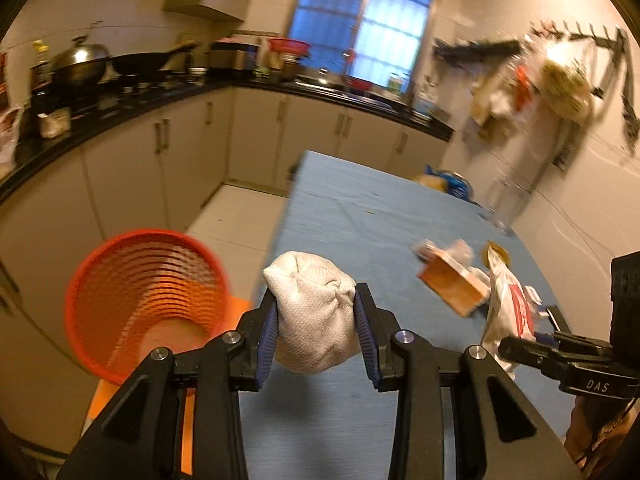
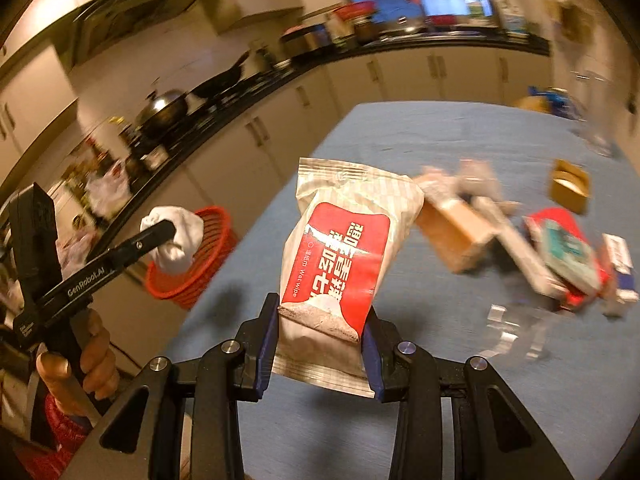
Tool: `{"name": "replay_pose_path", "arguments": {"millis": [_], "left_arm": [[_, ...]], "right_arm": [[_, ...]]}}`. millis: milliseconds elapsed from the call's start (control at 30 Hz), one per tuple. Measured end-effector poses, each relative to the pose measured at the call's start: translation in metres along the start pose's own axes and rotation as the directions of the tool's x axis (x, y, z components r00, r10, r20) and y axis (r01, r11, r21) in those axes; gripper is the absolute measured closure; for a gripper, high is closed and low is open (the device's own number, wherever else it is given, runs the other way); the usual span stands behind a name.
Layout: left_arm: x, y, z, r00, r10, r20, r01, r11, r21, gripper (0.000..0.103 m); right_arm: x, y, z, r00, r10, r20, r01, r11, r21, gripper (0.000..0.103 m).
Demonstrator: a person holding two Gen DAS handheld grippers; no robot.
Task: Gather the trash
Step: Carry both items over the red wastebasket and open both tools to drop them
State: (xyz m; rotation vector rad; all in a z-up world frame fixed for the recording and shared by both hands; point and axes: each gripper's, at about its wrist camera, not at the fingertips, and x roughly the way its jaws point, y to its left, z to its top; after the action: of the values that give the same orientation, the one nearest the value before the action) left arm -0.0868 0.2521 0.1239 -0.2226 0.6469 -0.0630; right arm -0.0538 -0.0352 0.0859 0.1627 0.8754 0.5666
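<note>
Left wrist view: the camera sits just behind the left gripper (image 1: 316, 320) and looks forward along its fingers, down the length of the blue table (image 1: 360, 208) toward the window (image 1: 360, 28) beyond the table's far end; the red basket (image 1: 144, 300) lies off the table's left edge, close to the lens. Right wrist view: the camera sits just behind the right gripper (image 2: 322, 340), above the table's (image 2: 460, 148) near end, facing its far-left corner and the counter (image 2: 280, 76) beyond. Shared field: the table top, the basket (image 2: 192, 264), the brown box (image 1: 454, 288) (image 2: 456, 236) and the counter. Each view also catches the other gripper at its frame edge.
</note>
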Motion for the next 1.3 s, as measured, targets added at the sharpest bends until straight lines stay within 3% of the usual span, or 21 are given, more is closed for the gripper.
{"name": "replay_pose_path", "arguments": {"millis": [233, 667, 967, 1300], "left_arm": [[-0.01, 0.059, 0.007, 0.995, 0.098, 0.01, -0.098, 0.993, -0.06, 0.068], [0.015, 0.142, -0.011, 0.979, 0.189, -0.071, -0.196, 0.975, -0.106, 0.068], [0.035, 0.17, -0.021, 0.972, 0.199, -0.123, -0.213, 0.97, -0.119, 0.067], [0.05, 0.178, -0.031, 0.965, 0.228, -0.127, -0.243, 0.962, -0.122, 0.067]], "right_arm": [[0.047, 0.053, 0.019, 0.993, 0.089, -0.08, -0.095, 0.993, -0.077, 0.062], [0.137, 0.134, 0.058, 0.963, 0.197, -0.184, -0.225, 0.964, -0.146, 0.062], [0.207, 0.165, 0.079, 0.918, 0.299, -0.26, -0.324, 0.944, -0.058, 0.062], [0.241, 0.164, 0.071, 0.916, 0.287, -0.28, -0.307, 0.951, -0.031, 0.06]]}}
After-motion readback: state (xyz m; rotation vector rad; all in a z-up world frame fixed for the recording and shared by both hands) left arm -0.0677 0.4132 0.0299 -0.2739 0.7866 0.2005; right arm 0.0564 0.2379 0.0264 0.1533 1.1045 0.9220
